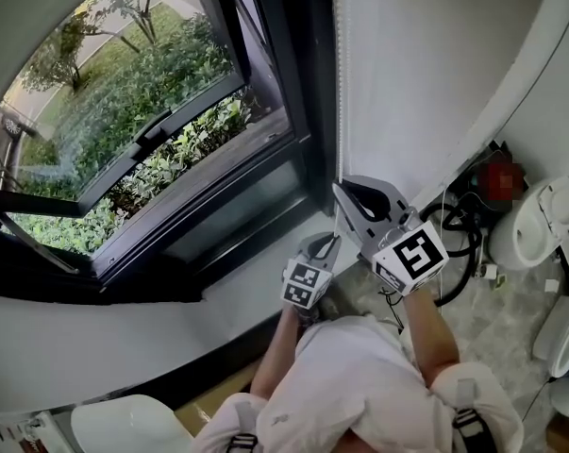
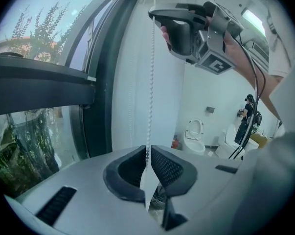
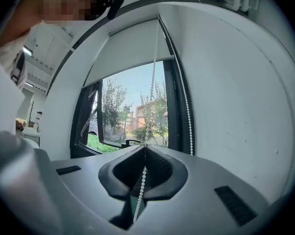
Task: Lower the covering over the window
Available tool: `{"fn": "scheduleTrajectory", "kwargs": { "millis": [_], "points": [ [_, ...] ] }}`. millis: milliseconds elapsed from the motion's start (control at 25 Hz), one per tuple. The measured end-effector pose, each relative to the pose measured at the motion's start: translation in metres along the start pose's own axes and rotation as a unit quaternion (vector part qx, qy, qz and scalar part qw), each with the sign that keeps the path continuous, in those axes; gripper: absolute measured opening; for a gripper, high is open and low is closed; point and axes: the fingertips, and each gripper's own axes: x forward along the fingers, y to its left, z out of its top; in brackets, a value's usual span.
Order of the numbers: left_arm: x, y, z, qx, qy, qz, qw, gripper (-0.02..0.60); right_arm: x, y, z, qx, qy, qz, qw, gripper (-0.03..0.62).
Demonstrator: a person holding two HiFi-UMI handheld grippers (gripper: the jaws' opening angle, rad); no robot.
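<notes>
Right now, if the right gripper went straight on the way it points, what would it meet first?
Probably the dark-framed glass window; the right gripper, shut on the white beaded cord, points at its lower part, though depth is unclear.

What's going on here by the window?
A person is working the bead chain of a roller blind with two tools. The right hand-held gripper is shut on the chain higher up. The left hand-held gripper, lower down, has its jaws slightly apart with the chain running between them. The blind covers only the top of the window.
</notes>
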Motion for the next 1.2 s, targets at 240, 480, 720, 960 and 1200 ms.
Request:
{"fn": "scheduleTrajectory", "kwargs": {
  "millis": [240,480,720,960,1200],
  "points": [
    [-0.020,0.001,0.031,0.010,-0.031,0.002,0.9995,0.075,-0.004,0.008,-0.041,0.005,0.041,0.002,0.999,0.012],
    [-0.052,0.006,0.081,0.012,-0.077,0.007,0.9970,0.084,-0.013,0.013,-0.065,0.023,0.058,0.002,0.998,0.012],
    [-0.087,0.012,0.143,0.037,-0.127,0.022,0.9910,0.089,-0.015,0.014,-0.082,0.028,0.071,0.005,0.997,0.012],
    [-0.110,0.006,0.198,0.065,-0.169,0.021,0.9833,0.095,-0.014,0.015,-0.090,0.030,0.072,0.007,0.997,0.012],
    [-0.121,-0.009,0.261,0.073,-0.219,0.009,0.9731,0.135,-0.013,0.019,-0.089,0.034,0.071,0.008,0.997,0.012]
  ]
}}
